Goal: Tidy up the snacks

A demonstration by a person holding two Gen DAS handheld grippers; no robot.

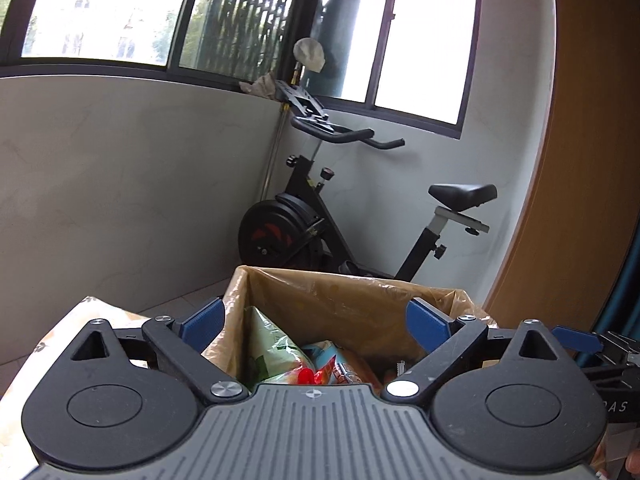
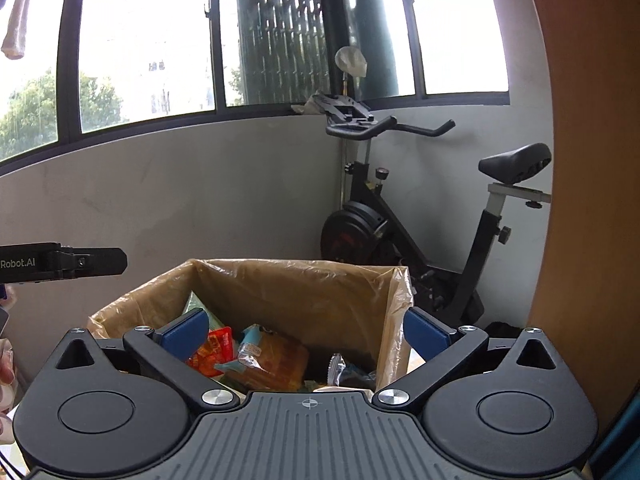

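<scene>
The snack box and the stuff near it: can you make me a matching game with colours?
Things:
1. box liner
2. bike seat
3. finger pads
4. small packet

Colours:
A. black
B. red-orange
C. tan
D. blue

Pairs: 1-C, 2-A, 3-D, 4-B
</scene>
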